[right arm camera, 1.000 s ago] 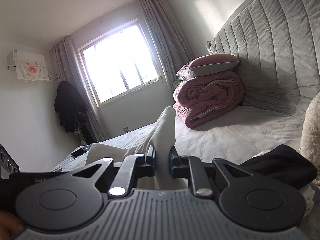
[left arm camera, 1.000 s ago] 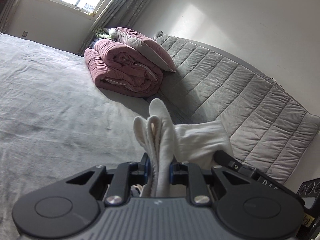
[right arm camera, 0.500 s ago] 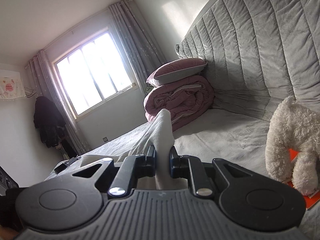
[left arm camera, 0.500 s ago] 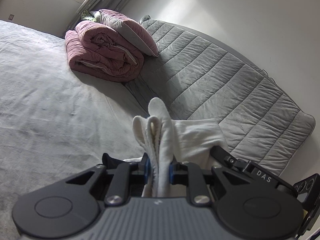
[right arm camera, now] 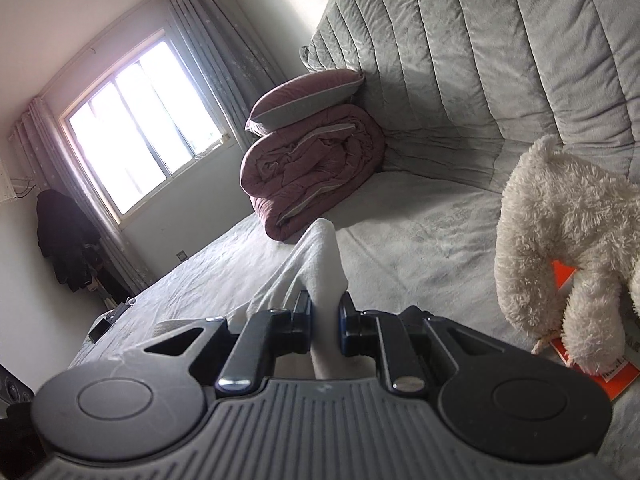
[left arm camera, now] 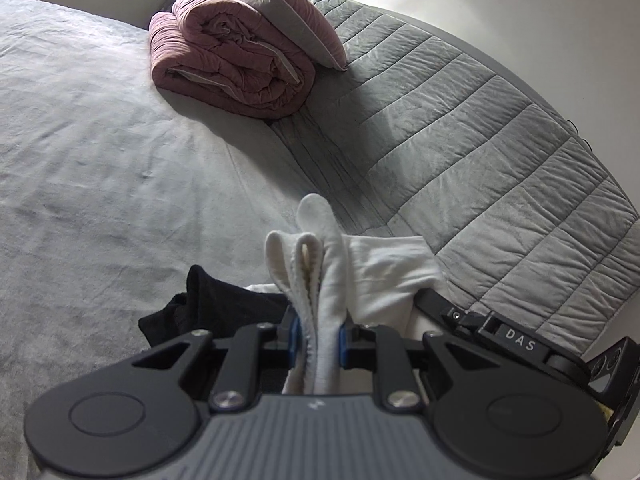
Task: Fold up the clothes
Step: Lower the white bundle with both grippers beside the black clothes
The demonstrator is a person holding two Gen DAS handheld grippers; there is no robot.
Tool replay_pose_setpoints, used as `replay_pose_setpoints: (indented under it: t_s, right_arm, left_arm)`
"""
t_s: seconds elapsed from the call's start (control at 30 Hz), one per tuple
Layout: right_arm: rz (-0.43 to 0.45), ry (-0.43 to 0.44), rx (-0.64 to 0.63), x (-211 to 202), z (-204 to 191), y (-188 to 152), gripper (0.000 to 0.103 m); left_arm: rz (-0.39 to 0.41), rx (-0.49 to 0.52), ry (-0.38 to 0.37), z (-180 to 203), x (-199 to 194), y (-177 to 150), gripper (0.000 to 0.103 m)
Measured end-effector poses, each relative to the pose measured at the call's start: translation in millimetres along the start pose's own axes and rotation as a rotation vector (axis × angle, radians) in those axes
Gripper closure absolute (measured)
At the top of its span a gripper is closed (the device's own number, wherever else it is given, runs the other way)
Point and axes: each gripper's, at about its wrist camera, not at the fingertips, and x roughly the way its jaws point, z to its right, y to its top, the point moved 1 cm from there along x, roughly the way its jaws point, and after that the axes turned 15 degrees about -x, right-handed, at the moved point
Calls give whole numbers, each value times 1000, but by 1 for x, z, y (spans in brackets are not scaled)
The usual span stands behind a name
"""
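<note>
1. White fabric, the garment [left arm camera: 320,280], is pinched in several bunched layers between the jaws of the left gripper [left arm camera: 316,338], sticking up past them.
2. Another fold of it [right arm camera: 320,276] is clamped in the right gripper [right arm camera: 324,322]; both sets of jaws are closed on cloth.
3. Between the two grips the garment spans sideways above the bed [left arm camera: 100,168], so laying it flat means lowering both ends together.
4. A black garment [left arm camera: 208,308] lies just below the left grip, likely in the landing spot.
</note>
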Motion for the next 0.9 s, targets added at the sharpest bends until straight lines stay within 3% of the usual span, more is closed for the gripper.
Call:
replay_pose_setpoints:
  t_s: [0.53, 0.73, 0.83, 0.9]
  right_arm:
    - [-88, -40, 116, 36, 26, -12, 81]
    - [-67, -107, 161, 17, 37, -16, 81]
    - [-57, -89, 164, 3, 40, -19, 81]
    - [-56, -79, 181, -1, 44, -23, 75]
  left_arm:
    - [-13, -39, 71, -23, 32, 1, 84]
    - [-5, -36, 52, -29, 33, -1, 83]
    - [1, -50, 46, -32, 34, -2, 83]
    - [3, -60, 40, -35, 34, -2, 83]
